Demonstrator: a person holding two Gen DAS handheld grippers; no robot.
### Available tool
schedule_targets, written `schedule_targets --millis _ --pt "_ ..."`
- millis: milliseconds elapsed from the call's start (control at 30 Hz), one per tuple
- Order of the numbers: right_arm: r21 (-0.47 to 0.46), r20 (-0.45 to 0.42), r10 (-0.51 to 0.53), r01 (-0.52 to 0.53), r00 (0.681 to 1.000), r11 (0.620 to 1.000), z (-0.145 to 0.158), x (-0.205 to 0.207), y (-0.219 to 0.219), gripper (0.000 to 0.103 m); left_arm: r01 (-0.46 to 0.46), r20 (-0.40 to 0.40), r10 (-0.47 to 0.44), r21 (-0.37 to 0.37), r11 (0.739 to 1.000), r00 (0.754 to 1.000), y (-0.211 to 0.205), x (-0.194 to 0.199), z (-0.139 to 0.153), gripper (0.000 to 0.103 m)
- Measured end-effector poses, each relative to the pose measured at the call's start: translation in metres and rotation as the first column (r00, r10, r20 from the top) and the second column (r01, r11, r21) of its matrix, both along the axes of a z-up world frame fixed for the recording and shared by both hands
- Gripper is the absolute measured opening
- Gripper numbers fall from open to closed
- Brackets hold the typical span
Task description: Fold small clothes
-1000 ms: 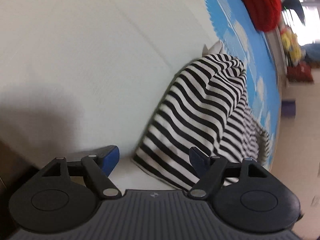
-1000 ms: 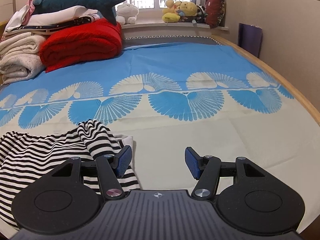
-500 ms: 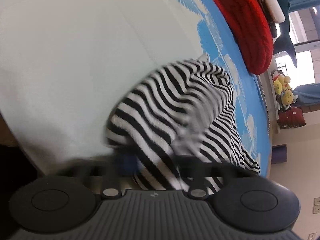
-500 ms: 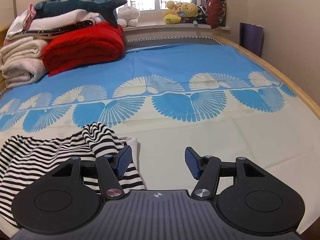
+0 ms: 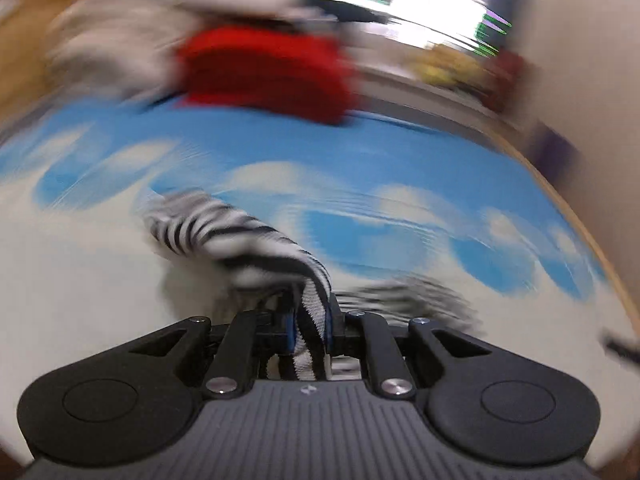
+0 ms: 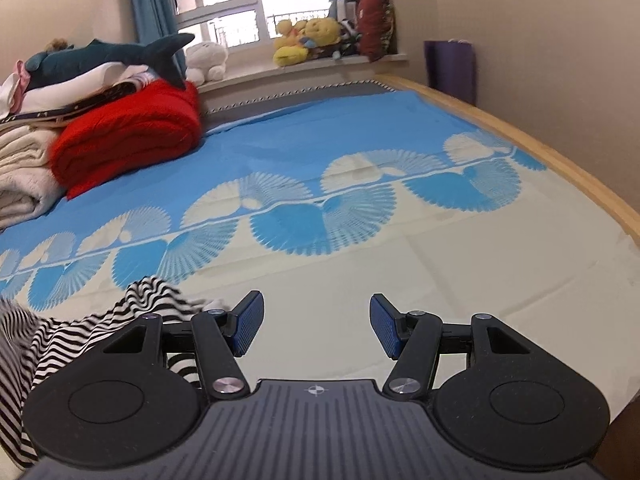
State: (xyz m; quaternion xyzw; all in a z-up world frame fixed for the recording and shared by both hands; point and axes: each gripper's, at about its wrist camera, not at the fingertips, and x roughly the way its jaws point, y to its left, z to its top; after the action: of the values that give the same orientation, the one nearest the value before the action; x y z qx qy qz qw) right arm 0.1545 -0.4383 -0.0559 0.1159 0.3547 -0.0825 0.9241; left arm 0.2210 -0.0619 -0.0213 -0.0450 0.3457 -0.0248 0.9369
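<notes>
- The left gripper (image 5: 310,330) is pinching a fold of the black-and-white striped garment (image 5: 256,248); its blue pads are pressed against the cloth from both sides, and a striped band runs between them toward the camera.
- From the pinch, the garment rises and trails away to the far left over the bedsheet (image 5: 80,280), and more striped cloth lies just to the right of the gripper. The left wrist view is heavily blurred, so finer folds cannot be made out.
- The right gripper (image 6: 316,330) is spread wide with nothing between its blue pads (image 6: 250,326); it sits over the pale near part of the bedsheet (image 6: 440,264).
- In the right wrist view the striped garment (image 6: 60,332) lies bunched at the near left, just beside and partly behind the right gripper's left finger.
- The bedsheet is cream on the near side and blue with fan-shaped patterns farther away.
- At the far left sits a folded red blanket (image 6: 128,140), with cream blankets (image 6: 20,176) beside it and a plush shark (image 6: 104,56) on top of the pile.
- Yellow plush toys (image 6: 308,40) sit on the far windowsill, and a wooden bed frame (image 6: 560,160) edges the right side.
</notes>
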Motion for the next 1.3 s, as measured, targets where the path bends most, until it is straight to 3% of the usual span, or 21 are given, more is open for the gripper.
schedule_targets --millis 67,133,233,300,367,400,467,567,700,800,933,967,1000,1067,1100,1133,1167,1200,1300 --pt "0.0 0.01 -0.005 0.005 1.0 1.0 0.001 -0.002 -0.007 0.061 0.178 0.02 -0.18 0.077 0.981 0.983 -0.077 -0.008 -0.007 0.014" --pt "0.008 0.017 -0.015 0.014 1.0 1.0 0.001 -0.004 -0.014 0.061 0.341 -0.009 -0.342 0.126 0.932 0.94 -0.146 -0.02 -0.031 0.014" --pt "0.047 0.022 -0.043 0.042 0.999 0.998 0.001 -0.006 -0.023 0.061 0.519 -0.221 -0.487 0.118 0.847 0.845 -0.215 -0.021 -0.084 0.022" --pt "0.082 0.018 -0.055 0.054 0.998 0.995 0.0 -0.006 -0.029 0.061 0.562 -0.295 -0.515 0.098 0.821 0.805 -0.231 -0.019 -0.1 0.026" --pt "0.117 0.011 -0.05 0.048 0.999 0.992 -0.002 -0.005 -0.032 0.061 0.54 -0.28 -0.513 0.023 0.841 0.812 -0.22 -0.017 -0.086 0.031" --pt "0.13 0.009 -0.04 0.039 0.999 0.991 -0.003 -0.005 -0.031 0.061 0.525 -0.251 -0.516 -0.034 0.851 0.819 -0.206 -0.015 -0.072 0.04" --pt "0.153 0.007 -0.011 0.01 1.0 0.988 -0.004 -0.002 -0.028 0.061 0.505 -0.203 -0.514 -0.096 0.858 0.833 -0.176 -0.011 -0.044 0.046" --pt "0.202 -0.003 0.003 -0.003 1.0 0.979 -0.006 0.002 -0.026 0.061 0.491 -0.173 -0.484 -0.005 0.871 0.858 -0.136 -0.012 -0.009 0.046" --pt "0.275 -0.07 0.015 0.005 0.997 0.962 -0.017 0.012 -0.016 0.061 0.459 -0.157 -0.44 0.115 0.881 0.884 -0.076 -0.002 0.013 0.046" --pt "0.283 -0.172 0.064 -0.013 0.983 0.959 -0.035 0.021 -0.005 0.061 0.42 -0.143 -0.403 0.111 0.901 0.904 -0.038 0.01 0.009 0.047" --pt "0.261 -0.33 0.11 -0.021 0.938 0.965 -0.063 0.032 0.004 0.061 0.366 -0.135 -0.361 0.016 0.93 0.923 -0.003 0.021 -0.021 0.047" --pt "0.266 -0.355 0.123 -0.026 0.927 0.964 -0.069 0.033 0.005 0.061 0.355 -0.158 -0.354 -0.019 0.935 0.922 0.004 0.021 -0.031 0.047" --pt "0.273 -0.373 0.137 -0.033 0.918 0.961 -0.074 0.034 0.006 0.061 0.337 -0.254 -0.331 -0.019 0.941 0.909 0.001 0.029 -0.04 0.046" --pt "0.277 -0.403 0.178 -0.066 0.898 0.959 -0.081 0.033 0.012 0.059 0.329 -0.29 -0.327 -0.044 0.943 0.9 -0.006 0.04 -0.044 0.051" --pt "0.275 -0.412 0.209 -0.097 0.887 0.957 -0.083 0.033 0.016 0.057 0.33 -0.3 -0.334 -0.063 0.942 0.894 -0.01 0.045 -0.045 0.053" --pt "0.274 -0.409 0.232 -0.124 0.882 0.954 -0.084 0.032 0.019 0.042 0.336 -0.308 -0.349 -0.096 0.937 0.885 -0.016 0.051 -0.046 0.054" --pt "0.279 -0.392 0.253 -0.148 0.885 0.949 -0.081 0.031 0.021 0.016 0.339 -0.315 -0.363 -0.129 0.932 0.877 -0.021 0.055 -0.047 0.054" --pt "0.298 -0.348 0.27 -0.167 0.898 0.94 -0.074 0.027 0.02 0.005 0.339 -0.318 -0.37 -0.151 0.929 0.873 -0.025 0.059 -0.049 0.054" --pt "0.385 -0.183 0.237 -0.153 0.954 0.91 -0.045 0.009 -0.004 0.004 0.342 -0.317 -0.396 -0.213 0.915 0.862 -0.037 0.061 -0.051 0.054"
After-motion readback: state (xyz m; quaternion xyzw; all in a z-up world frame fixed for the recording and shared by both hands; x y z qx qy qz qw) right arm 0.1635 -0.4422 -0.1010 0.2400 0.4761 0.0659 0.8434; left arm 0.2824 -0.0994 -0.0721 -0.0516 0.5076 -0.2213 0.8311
